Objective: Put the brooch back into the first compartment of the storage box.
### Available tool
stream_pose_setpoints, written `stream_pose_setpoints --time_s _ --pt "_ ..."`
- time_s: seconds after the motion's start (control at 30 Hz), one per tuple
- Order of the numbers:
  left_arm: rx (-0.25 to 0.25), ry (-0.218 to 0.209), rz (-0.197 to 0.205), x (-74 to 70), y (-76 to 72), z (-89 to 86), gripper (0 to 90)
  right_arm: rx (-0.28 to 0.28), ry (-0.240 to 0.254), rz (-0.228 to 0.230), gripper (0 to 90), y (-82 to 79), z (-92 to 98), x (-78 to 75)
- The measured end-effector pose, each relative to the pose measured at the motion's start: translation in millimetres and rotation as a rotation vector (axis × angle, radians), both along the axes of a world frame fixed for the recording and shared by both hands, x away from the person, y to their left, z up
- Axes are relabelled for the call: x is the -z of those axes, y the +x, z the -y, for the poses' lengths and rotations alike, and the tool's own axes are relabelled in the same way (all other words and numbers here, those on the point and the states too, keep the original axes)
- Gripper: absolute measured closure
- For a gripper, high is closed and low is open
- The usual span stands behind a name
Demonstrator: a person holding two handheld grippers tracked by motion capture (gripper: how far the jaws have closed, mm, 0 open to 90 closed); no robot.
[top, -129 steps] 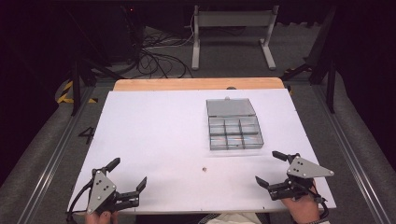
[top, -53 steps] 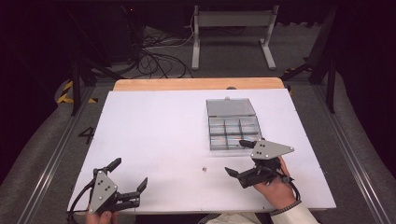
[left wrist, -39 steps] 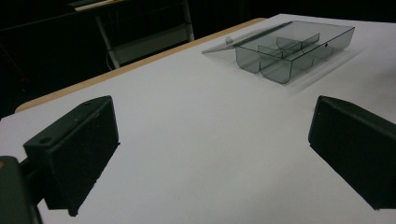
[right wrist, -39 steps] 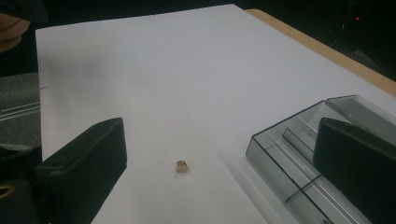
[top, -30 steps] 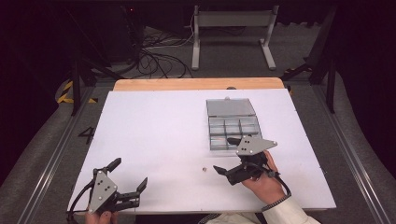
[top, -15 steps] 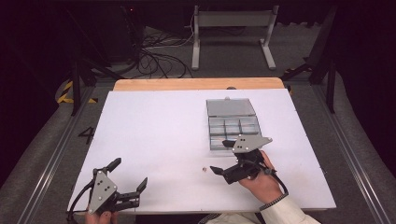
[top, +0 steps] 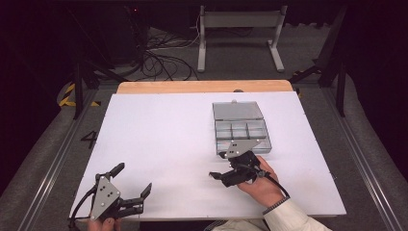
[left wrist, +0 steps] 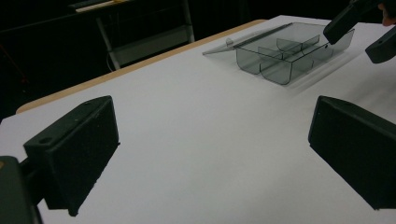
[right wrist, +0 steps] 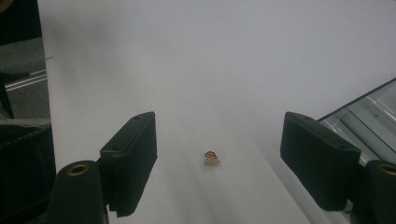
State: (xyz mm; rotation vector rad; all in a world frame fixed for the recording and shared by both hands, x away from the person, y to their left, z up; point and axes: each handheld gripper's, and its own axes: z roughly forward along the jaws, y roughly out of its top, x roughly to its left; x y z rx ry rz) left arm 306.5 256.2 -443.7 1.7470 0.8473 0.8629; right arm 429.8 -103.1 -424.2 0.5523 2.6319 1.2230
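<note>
A tiny gold-brown object (right wrist: 211, 158) lies on the white table, midway between the wide-apart jaws of my right gripper (right wrist: 217, 163). In the high view, this right gripper (top: 217, 165) is open and sits just in front of the near-left corner of a clear grey compartment box (top: 240, 130). The box's lid lies open flat behind it, and its compartments look empty. My left gripper (top: 132, 179) rests open at the table's front left with nothing between its jaws. In the left gripper view, the left gripper (left wrist: 210, 144) faces the box (left wrist: 285, 51) far across bare table.
The white table top (top: 159, 139) has a wooden strip (top: 202, 86) along its far edge. Beyond it are a metal stand (top: 238, 29) and cables (top: 159, 53) on the dark floor. The other hand's gripper (left wrist: 359, 28) appears beside the box.
My right gripper has moved from the table's front right leftward and forward, ending beside the box's near-left corner around the tiny object. The left gripper has stayed put.
</note>
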Motion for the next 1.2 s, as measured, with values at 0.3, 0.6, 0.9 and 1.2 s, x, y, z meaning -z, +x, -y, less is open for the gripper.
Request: stream_pose_setpoints --time_s 0.3,0.6,0.9,1.2 --pt "0.002 0.000 -0.001 0.1 0.2 0.2 2.4 -0.003 -0.058 -0.019 32.7 5.2 -8.5 7.2" --pt "0.002 -0.001 -0.004 0.2 0.1 0.2 2.4 -0.018 -0.126 -0.059 36.8 12.9 -18.0 17.7" --pt "0.002 -0.002 -0.005 0.3 0.1 0.2 2.4 -0.025 -0.186 -0.111 40.0 18.9 -26.4 28.0" --pt "0.003 -0.001 -0.007 0.4 0.1 0.2 2.4 -0.030 -0.229 -0.149 43.0 21.9 -34.3 35.7"
